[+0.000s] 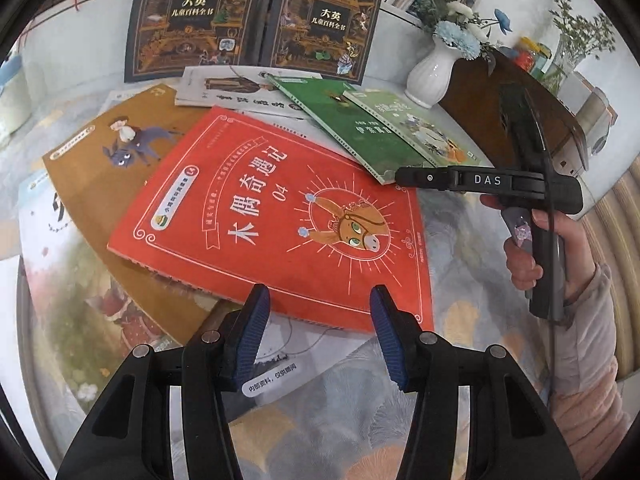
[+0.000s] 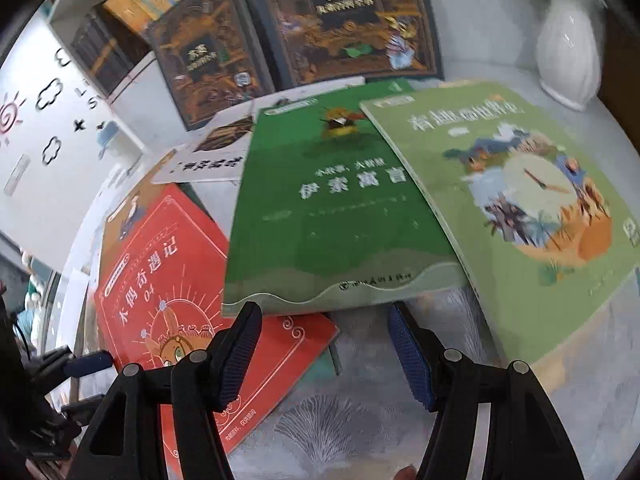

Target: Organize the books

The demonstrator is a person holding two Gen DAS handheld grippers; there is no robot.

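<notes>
Red book (image 1: 276, 216) lies just ahead of left fingers (image 1: 256, 320), dk-green book (image 2: 336, 208) ahead of right fingers (image 2: 408, 348); both pairs apart, empty.

My left gripper (image 1: 316, 334), seen from its own wrist camera: two black moulded arms with cut-out slots, each pinned by round silver-headed pivots, ending in ribbed blue pads (image 1: 251, 332) on the jaws. My right gripper (image 2: 326, 354) is built alike, black linkages, silver pivot heads and the same cross-hatched blue pads (image 2: 408, 356). From the left camera I see the right gripper side-on: a long black bar with "DAS" in white letters beside a small round screw, a dark grey handle below and a thin black cable running down along it. My right hand (image 1: 532, 248) wears a fuzzy pale-pink sleeve (image 1: 588, 364) and a patterned nail.
</notes>
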